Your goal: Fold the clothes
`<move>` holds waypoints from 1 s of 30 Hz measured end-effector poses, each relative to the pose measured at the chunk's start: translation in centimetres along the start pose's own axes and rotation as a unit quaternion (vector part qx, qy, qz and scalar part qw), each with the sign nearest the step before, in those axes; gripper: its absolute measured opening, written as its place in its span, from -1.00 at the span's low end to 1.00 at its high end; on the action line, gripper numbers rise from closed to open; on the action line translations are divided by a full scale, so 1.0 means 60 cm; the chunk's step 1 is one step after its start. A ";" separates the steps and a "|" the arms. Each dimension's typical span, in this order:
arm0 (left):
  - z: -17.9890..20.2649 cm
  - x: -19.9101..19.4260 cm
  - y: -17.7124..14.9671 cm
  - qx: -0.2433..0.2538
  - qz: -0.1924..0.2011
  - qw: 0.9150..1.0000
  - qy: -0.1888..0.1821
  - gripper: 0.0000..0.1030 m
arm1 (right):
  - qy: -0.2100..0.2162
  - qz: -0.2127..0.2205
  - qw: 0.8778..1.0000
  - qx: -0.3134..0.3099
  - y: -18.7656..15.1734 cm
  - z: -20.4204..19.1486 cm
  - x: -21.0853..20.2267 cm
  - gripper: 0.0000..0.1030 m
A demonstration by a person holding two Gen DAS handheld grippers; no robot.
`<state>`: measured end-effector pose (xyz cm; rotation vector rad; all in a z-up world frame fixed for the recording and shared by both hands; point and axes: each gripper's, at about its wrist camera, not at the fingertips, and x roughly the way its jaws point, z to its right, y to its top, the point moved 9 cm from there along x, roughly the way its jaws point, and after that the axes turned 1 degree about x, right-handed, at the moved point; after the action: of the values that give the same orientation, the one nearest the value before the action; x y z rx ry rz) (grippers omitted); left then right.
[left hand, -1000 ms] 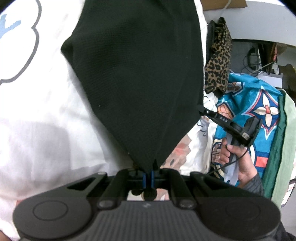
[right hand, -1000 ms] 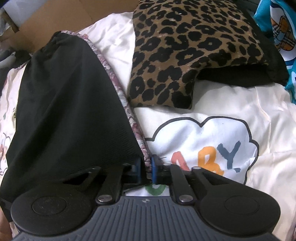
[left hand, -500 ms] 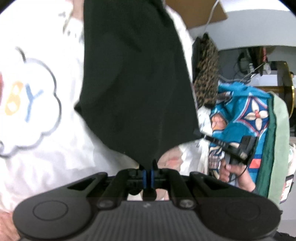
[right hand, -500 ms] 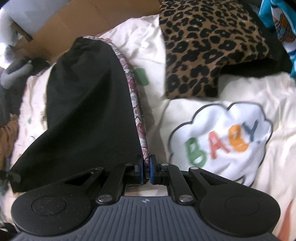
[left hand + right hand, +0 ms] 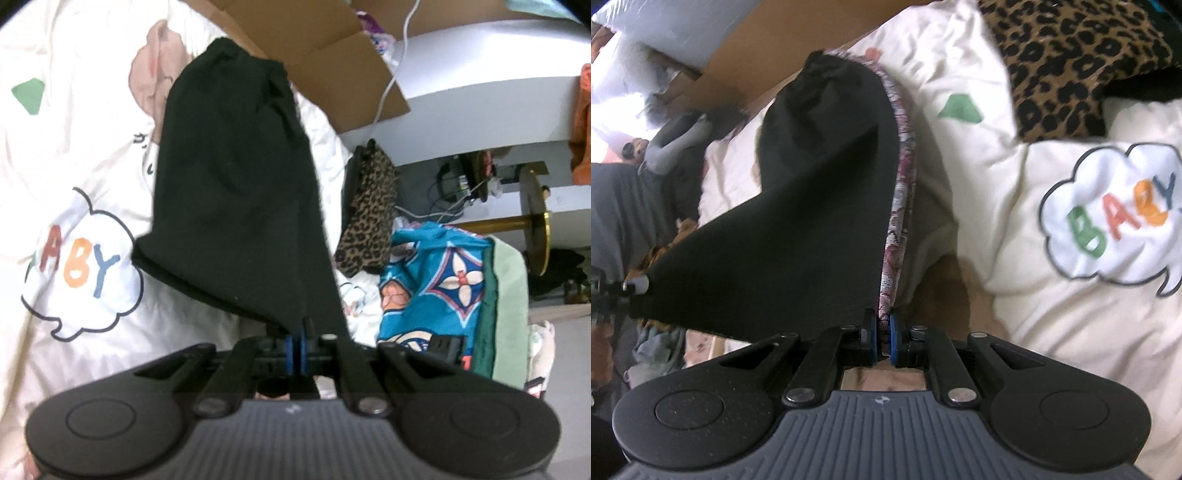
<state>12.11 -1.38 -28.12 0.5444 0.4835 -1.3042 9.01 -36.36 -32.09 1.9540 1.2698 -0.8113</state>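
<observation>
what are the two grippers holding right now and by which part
Both hold one black garment: the left gripper is shut on a bottom corner, the right gripper on the corner with the patterned edge.

A bed covered by a cream quilt (image 5: 1052,332) with a white cloud patch reading "BABY" (image 5: 1108,221) carries the clothes. A leopard-print garment (image 5: 1071,62) lies on it near that patch, and a blue patterned cloth (image 5: 436,280) lies beside the leopard print. The far end of the black garment (image 5: 236,177) rests on the quilt.
</observation>
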 end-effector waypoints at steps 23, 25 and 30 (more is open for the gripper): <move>-0.222 0.009 -0.094 -0.028 -0.119 0.984 0.130 -0.93 | -0.014 -0.113 0.993 -0.022 -0.120 -0.013 0.059 -0.92; -0.236 0.019 -0.105 -0.029 -0.128 0.982 0.134 -0.93 | -0.017 -0.118 0.993 -0.020 -0.127 -0.009 0.072 -0.92; -0.260 0.039 -0.127 -0.030 -0.139 0.980 0.136 -0.92 | -0.025 -0.126 0.992 -0.006 -0.135 0.014 0.092 -0.92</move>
<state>4.68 5.26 -42.50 0.6239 0.8480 -1.4828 3.18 -31.63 -38.47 1.7746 1.5072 -0.9651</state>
